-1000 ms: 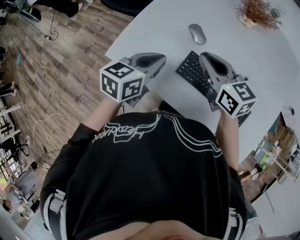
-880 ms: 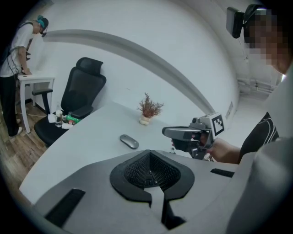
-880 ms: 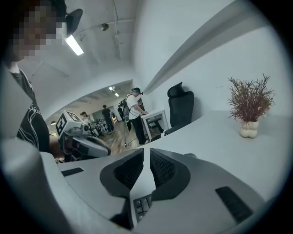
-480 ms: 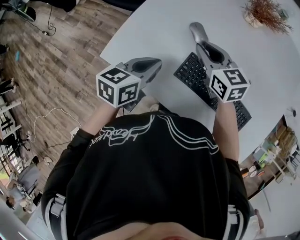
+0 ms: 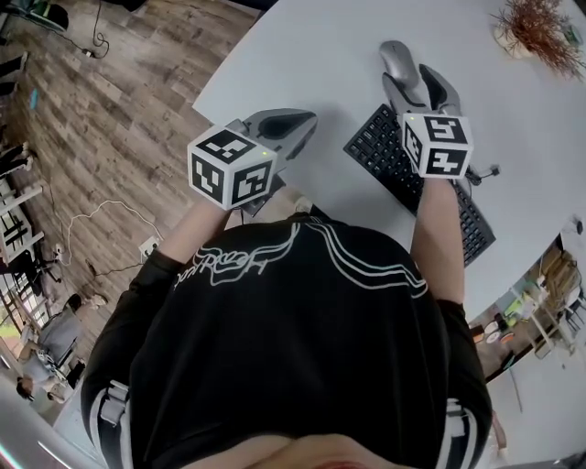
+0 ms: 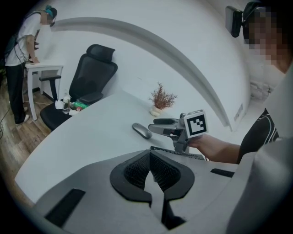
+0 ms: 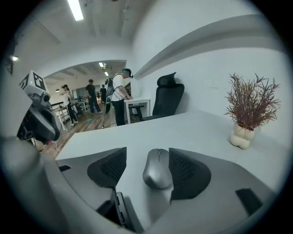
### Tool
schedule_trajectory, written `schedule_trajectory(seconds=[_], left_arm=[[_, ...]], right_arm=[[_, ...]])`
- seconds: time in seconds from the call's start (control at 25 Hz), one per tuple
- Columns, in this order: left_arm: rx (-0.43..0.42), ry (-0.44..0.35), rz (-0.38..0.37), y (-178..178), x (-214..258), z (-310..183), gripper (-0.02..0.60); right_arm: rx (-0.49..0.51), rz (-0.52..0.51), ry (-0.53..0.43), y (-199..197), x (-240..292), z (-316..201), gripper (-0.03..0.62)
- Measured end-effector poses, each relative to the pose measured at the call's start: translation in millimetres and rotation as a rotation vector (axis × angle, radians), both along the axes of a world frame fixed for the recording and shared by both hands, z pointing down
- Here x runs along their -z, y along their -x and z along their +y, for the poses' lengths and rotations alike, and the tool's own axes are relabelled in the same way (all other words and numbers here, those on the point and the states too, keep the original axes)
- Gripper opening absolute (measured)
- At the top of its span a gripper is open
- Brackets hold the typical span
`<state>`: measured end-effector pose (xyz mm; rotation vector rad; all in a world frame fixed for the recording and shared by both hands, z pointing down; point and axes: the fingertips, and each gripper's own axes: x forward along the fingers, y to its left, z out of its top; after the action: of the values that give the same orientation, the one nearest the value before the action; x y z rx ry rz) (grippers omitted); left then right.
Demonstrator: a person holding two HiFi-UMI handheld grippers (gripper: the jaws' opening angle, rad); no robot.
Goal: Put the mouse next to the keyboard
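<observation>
Straddling the mouse [image 7: 158, 168], the right claw [image 7: 149, 168], just opened wide, is readied for gripping; the left claw [image 6: 150, 171] is held closed, unused.

left gripper [image 6: 149, 168]: jaws together | right gripper [image 5: 417, 82]: jaws just opened wide, mouse [image 7: 157, 170] between, unclamped

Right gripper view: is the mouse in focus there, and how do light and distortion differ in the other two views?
Right gripper view: the mouse is sharp, the ceiling lamp glares, the fisheye lens bends the walls. Left gripper view: dimmer, dark corners, a mosaic patch at top right. Head view: even light, no glare on the table.
</observation>
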<state>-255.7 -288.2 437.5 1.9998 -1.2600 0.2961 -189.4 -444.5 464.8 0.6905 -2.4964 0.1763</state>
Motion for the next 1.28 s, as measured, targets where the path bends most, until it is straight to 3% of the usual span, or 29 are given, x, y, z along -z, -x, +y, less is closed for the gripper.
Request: schedule_trajectory(seconds=[0.36, 0.52, 0.76, 1.28], left_arm=[[0.008, 0.032, -0.003, 3.2, -10.4, -3.6, 0.005], [0.012, 0.042, -0.002, 5.2, -20.6, 0.9, 0.006], [0.064, 0.065, 0.080, 12.5, -21.3, -5.7, 0.006], [0.086, 0.034, 0.075, 18.9, -15.8, -10.2, 0.006]], right_arm=[[-0.049, 0.142, 0.028, 9.7, -44.5, -30.2, 0.259], [-0.063, 0.138, 0.062, 11.6, -58.4, -30.2, 0.259], [-0.081, 0.142, 0.109, 14.2, -64.2, -37.0, 0.258], [-0.083, 0.236, 0.191, 14.0, -76.0, -38.8, 0.258]])
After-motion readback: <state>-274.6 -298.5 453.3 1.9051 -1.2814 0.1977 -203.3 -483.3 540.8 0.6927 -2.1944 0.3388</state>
